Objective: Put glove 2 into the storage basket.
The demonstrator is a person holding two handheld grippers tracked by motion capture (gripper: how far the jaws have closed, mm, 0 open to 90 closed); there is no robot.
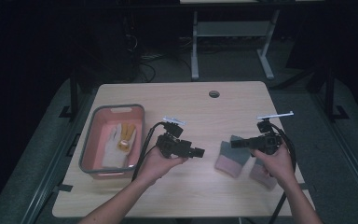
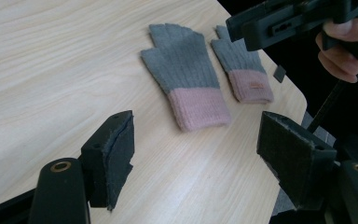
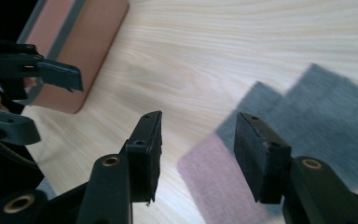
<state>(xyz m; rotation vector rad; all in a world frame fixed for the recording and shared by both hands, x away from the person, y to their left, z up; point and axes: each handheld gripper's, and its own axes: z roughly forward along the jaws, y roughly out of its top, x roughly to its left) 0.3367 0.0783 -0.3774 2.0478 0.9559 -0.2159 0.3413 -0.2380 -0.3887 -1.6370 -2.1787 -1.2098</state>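
Closest to the lens in the left gripper view are the left gripper (image 2: 196,149)'s two black padded jaws, standing wide apart with nothing but bare wooden table (image 2: 51,60) between them. The nearer grey-and-pink fingerless glove (image 2: 184,77) lies flat at about 12 o'clock from that gap, well clear of the pads, pink cuff toward the jaws. The second glove (image 2: 244,70) sits just beside it at 1 o'clock, not touching.

From the high view the right gripper (image 1: 235,143) hangs over the nearer glove (image 1: 233,158), jaws pointing to 9 o'clock. In its own view they're parted too, gripping nothing, with the glove on the table under the gap.

Pink bin (image 1: 89,154) at 9 o'clock holds a white and yellow glove (image 1: 119,142).
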